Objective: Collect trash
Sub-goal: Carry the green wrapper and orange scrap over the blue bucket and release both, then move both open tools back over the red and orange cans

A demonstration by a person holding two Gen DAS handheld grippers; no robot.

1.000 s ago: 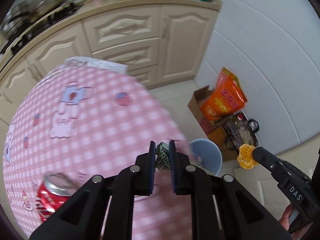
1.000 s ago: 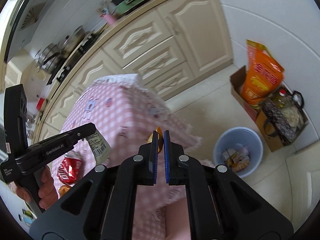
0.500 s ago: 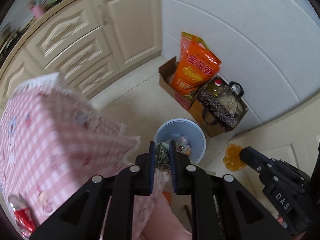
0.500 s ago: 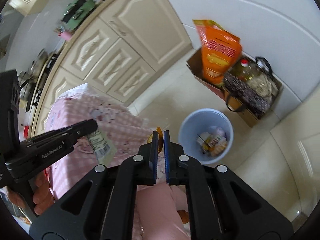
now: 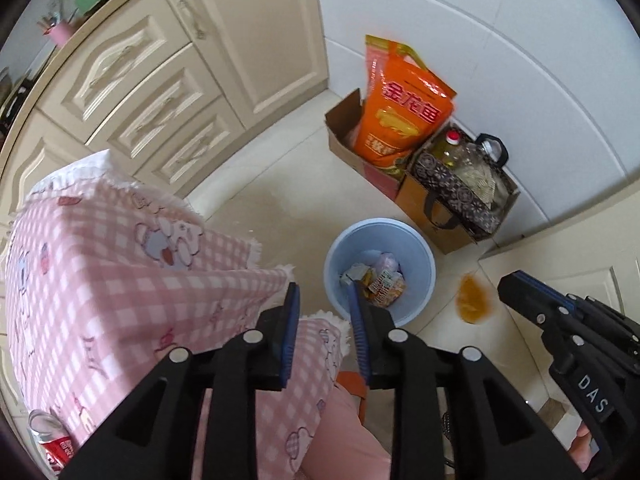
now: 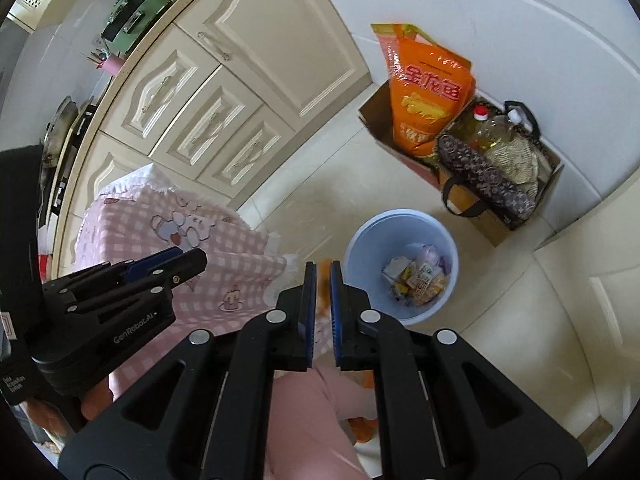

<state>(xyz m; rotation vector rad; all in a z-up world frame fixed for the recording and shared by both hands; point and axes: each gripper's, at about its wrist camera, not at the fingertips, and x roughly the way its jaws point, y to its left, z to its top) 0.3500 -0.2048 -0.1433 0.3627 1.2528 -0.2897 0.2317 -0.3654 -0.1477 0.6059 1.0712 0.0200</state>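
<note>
A light blue bin [image 5: 380, 232] stands on the floor beside the pink checked table [image 5: 100, 272], with several wrappers in it. My left gripper [image 5: 323, 292] hangs above the bin's near rim. Its jaws are opening and nothing is between them. It shows at the left of the right wrist view, left gripper [image 6: 196, 260], also bare. My right gripper [image 6: 323, 267] is shut on an orange peel [image 6: 323, 276] just left of the bin [image 6: 400, 232]. In the left wrist view the peel [image 5: 474, 298] sits blurred at the right gripper's tip [image 5: 505, 285]. A red can [image 5: 52, 444] lies on the table.
A cardboard box with an orange bag [image 5: 400, 120] and a patterned bag [image 5: 456, 188] holding an oil bottle stand against the white wall behind the bin. Cream cabinets [image 5: 160, 80] run along the back. A person's pink-clad leg [image 5: 348, 440] is below the grippers.
Both grippers swung from over the table to above the bin and tipped downward. The left jaws spread and the printed wrapper they held is gone from them. The peel stays in the right gripper.
</note>
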